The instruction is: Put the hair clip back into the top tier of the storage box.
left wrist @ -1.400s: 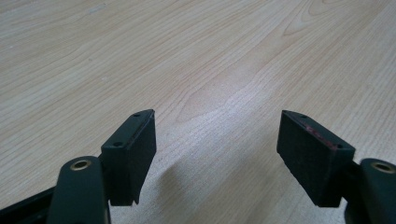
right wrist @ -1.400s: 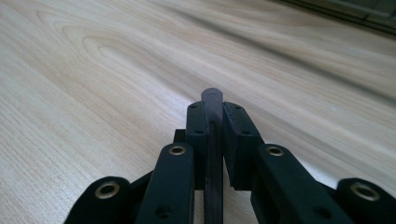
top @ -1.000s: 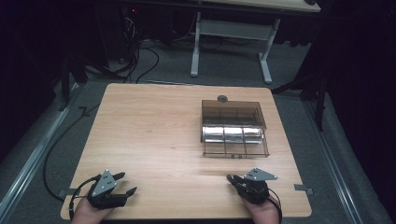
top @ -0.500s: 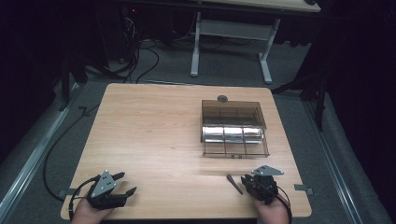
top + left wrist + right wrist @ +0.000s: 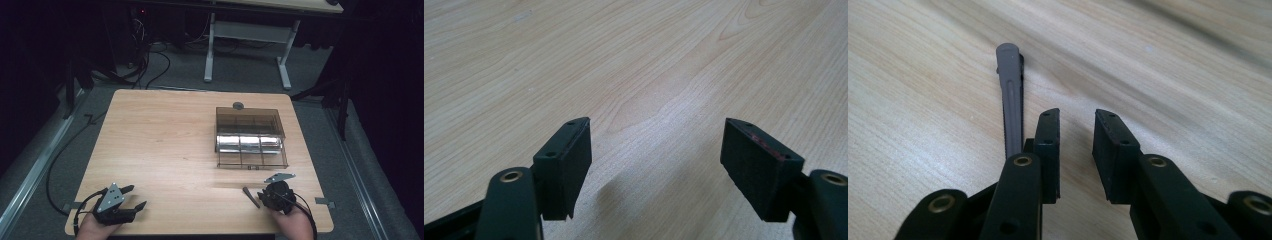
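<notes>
Right gripper (image 5: 1075, 150) jaws just opening, nothing between; shift left to straddle slim grey-brown ridged plastic stick (image 5: 1011, 100) before closing.

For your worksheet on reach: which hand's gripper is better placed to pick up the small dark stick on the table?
The right. The right gripper sits beside the stick, jaws apart and empty, having just been opening. The left gripper is at the table's opposite front corner.

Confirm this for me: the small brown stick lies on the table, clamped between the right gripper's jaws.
Not clamped. In the right gripper view the brown stick lies on the table outside the right gripper, beside one jaw; the jaws, which have just been opening, have nothing between them.
</notes>
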A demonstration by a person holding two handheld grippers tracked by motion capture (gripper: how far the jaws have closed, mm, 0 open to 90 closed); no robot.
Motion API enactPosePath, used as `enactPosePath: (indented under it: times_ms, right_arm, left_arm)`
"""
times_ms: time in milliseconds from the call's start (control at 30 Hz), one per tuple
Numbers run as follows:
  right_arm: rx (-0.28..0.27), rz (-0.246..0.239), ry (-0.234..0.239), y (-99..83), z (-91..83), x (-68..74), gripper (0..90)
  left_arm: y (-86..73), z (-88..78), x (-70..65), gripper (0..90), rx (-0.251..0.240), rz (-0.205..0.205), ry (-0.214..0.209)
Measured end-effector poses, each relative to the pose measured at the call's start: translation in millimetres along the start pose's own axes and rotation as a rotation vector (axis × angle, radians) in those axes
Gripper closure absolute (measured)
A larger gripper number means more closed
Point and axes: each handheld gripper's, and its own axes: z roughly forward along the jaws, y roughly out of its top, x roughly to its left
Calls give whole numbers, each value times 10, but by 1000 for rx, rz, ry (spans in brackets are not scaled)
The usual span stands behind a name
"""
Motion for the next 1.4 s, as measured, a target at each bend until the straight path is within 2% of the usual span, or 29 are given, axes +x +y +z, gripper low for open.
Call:
enactPosePath:
  times_ms: [333, 600, 1100, 1400]
  right_arm:
    - [103, 10, 45, 94, -1, -17, 712]
    - [167, -20, 48, 167, -9, -26, 709]
    - [295, -66, 81, 308, 10, -32, 687]
    - [346, -85, 91, 348, 22, -39, 676]
  left_arm:
    - [-2, -3, -2, 289, 0, 4, -6]
    - [0, 2, -1, 290, 6, 5, -10]
    - [0, 1, -1, 289, 6, 8, -16]
    - [-1, 3, 0, 289, 4, 6, -17]
